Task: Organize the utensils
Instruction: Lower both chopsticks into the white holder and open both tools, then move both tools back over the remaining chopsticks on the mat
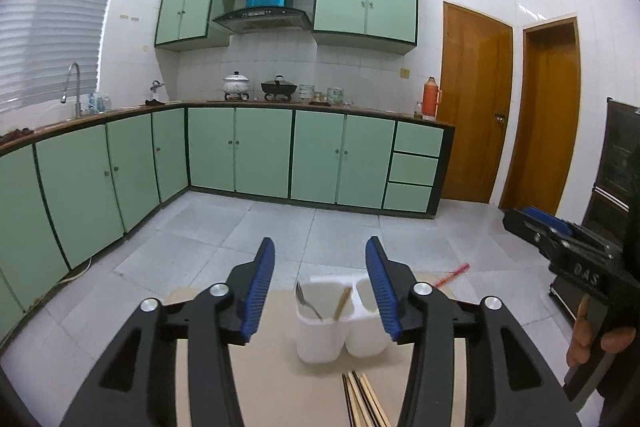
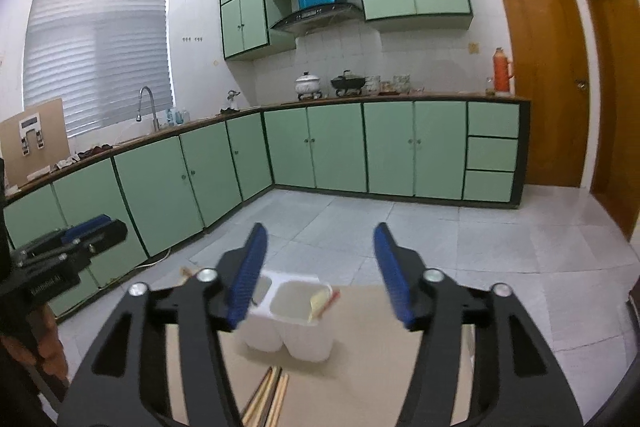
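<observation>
A white two-compartment utensil holder [image 1: 340, 339] [image 2: 288, 335] stands on a tan table [image 1: 272, 379]. In the left wrist view its left compartment holds a metal fork [image 1: 306, 301] and a wooden stick [image 1: 343, 303]. In the right wrist view red and pale chopsticks [image 2: 325, 302] lean in the right compartment. Several loose chopsticks [image 1: 364, 401] [image 2: 268, 397] lie on the table in front of the holder. My left gripper [image 1: 320, 247] hovers open above the near side of the holder, nothing between its fingers. My right gripper [image 2: 320, 233] is likewise open and empty.
A red chopstick [image 1: 452, 274] lies at the table's far right edge. Beyond the table are a grey tiled floor [image 1: 280, 227], green cabinets [image 1: 240, 151] and wooden doors [image 1: 476, 103]. A hand holds the right gripper [image 1: 520, 217] beside a dark cabinet [image 1: 620, 163].
</observation>
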`<state>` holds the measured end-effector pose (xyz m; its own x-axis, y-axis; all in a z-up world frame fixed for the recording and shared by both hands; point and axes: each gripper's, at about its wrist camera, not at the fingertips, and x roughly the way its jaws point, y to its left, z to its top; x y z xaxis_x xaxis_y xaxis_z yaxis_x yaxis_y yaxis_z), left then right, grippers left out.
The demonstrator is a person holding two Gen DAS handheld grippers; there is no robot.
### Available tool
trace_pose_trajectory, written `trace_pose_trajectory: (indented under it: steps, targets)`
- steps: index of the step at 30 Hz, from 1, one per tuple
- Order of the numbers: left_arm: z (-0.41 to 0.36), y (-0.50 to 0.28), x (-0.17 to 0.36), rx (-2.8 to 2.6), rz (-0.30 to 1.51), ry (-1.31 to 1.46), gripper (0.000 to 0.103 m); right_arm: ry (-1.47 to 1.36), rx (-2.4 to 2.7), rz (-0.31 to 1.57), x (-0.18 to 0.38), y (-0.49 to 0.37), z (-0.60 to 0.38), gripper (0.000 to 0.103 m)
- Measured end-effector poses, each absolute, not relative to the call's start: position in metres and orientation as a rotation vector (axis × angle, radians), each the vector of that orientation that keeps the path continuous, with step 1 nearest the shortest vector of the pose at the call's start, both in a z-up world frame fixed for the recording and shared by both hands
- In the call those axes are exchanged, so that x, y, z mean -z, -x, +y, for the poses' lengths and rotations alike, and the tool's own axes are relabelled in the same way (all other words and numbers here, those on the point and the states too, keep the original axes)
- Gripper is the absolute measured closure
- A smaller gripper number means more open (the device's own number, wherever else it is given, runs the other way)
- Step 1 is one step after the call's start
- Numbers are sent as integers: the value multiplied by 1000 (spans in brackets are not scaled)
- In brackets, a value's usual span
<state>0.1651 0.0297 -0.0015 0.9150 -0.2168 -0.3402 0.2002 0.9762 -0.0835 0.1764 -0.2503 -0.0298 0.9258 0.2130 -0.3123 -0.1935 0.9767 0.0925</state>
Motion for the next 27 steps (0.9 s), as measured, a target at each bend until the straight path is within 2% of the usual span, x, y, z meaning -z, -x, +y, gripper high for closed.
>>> trace_pose_trajectory:
  steps: [7,13,21,23,27]
  targets:
    - [32,-115,51,194,417,27,54,-38,-182,388,88,-110,-246,42]
    - [30,-86,113,189,527,3,54,-37,-172,490,145,-76,-236,42]
    - [25,-71,171,186,658,-1,54,-55,-202,672,213,-58,-211,54]
    - [24,-69,181,198,694,-8,54,-40,-234,721,225,-56,-203,60]
    - [24,-68,194,220,749,-3,54,-29,-259,779,239,-54,-193,63]
